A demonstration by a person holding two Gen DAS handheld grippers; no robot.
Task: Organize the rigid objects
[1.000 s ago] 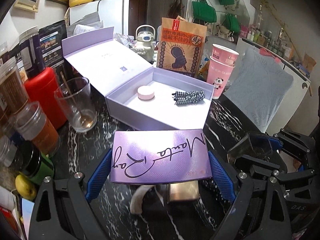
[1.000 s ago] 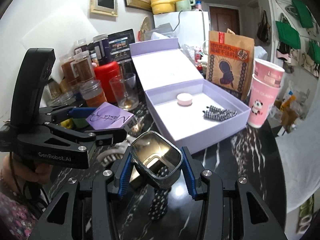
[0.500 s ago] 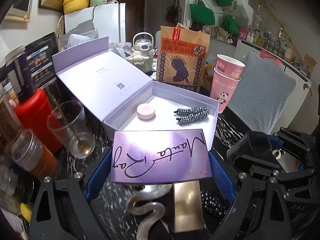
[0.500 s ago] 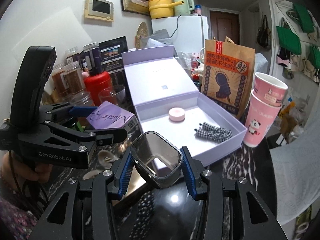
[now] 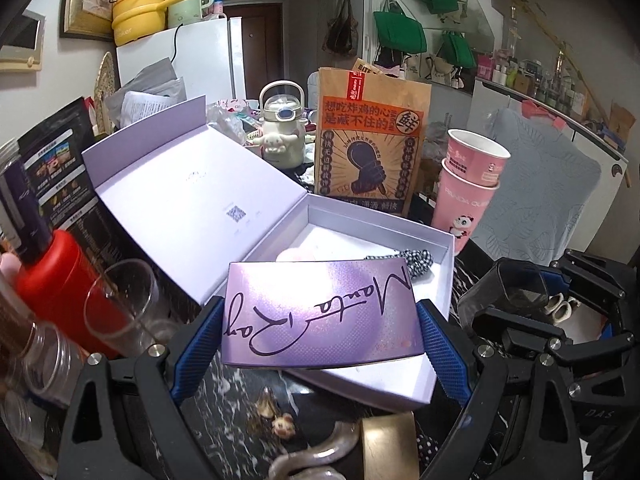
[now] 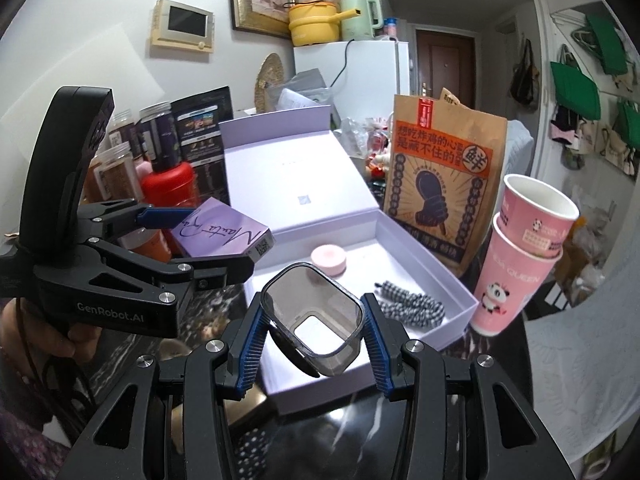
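My left gripper [image 5: 320,340] is shut on a flat purple box with dark script [image 5: 320,314], held over the near edge of the open lilac gift box [image 5: 440,248]. In the right wrist view that purple box [image 6: 224,234] hangs at the left of the lilac box [image 6: 424,256]. My right gripper [image 6: 312,332] is shut on a clear smoky square container [image 6: 316,316], tilted over the lilac box's near corner. Inside the lilac box lie a pink round tin [image 6: 329,258] and a black-and-white checked scrunchie [image 6: 412,305].
A drinking glass [image 5: 120,304], red canister [image 5: 52,272] and jars crowd the left. A brown paper bag [image 6: 440,184] and stacked pink cups [image 6: 516,264] stand behind and right of the box. A gold bar [image 5: 390,446], a pale curved piece [image 5: 320,452] and small trinkets lie on the black marble table [image 5: 224,408].
Both grippers have moved forward and a little up with their loads, from the table in front of the lilac box to over its near edge. Grips unchanged.
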